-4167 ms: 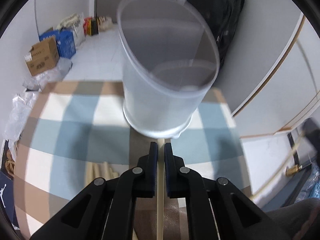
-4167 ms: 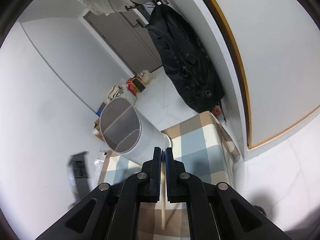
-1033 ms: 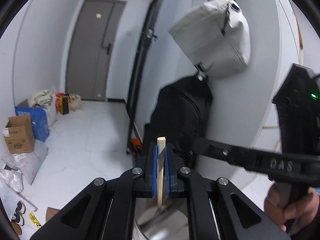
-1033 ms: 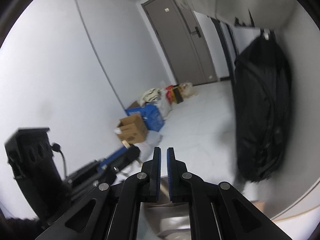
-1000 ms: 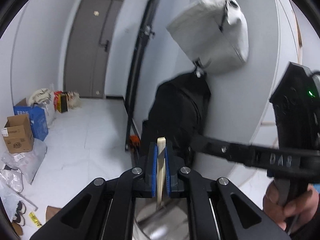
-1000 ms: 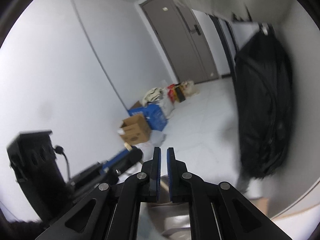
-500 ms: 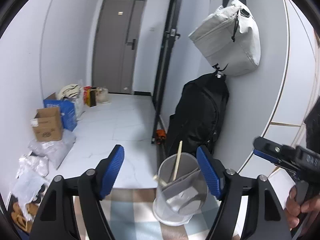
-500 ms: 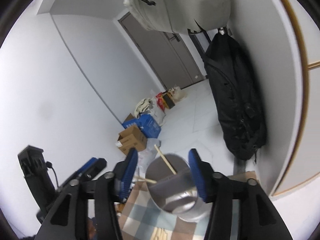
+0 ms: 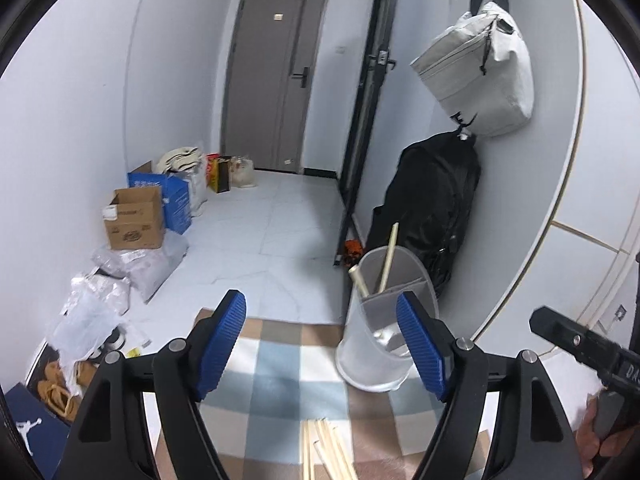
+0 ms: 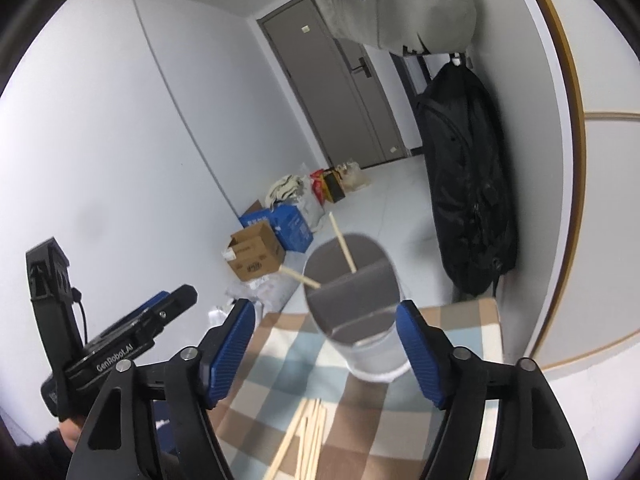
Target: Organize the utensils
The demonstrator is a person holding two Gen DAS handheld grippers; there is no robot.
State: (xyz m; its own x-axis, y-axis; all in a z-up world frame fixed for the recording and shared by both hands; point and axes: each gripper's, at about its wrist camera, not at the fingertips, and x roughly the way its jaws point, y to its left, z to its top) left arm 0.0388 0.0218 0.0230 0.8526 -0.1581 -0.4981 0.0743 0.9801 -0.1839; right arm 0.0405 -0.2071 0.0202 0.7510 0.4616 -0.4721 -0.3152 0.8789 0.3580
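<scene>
Two chopsticks (image 9: 387,258) already stand in the holder (image 9: 384,336), both in its far compartment, leaning w/ tips above the rim; near compartment looks empty. A loose bundle of sticks (image 9: 326,454) lies on the checked worktop (image 9: 276,364) just in front of the holder, so most of the job is left, approx. Left claw (image 9: 320,346) and right claw (image 10: 324,352) both spread, jaws just been opening, nothing between them; both sit back from the holder, above the bundle. Next: grab more sticks.
</scene>
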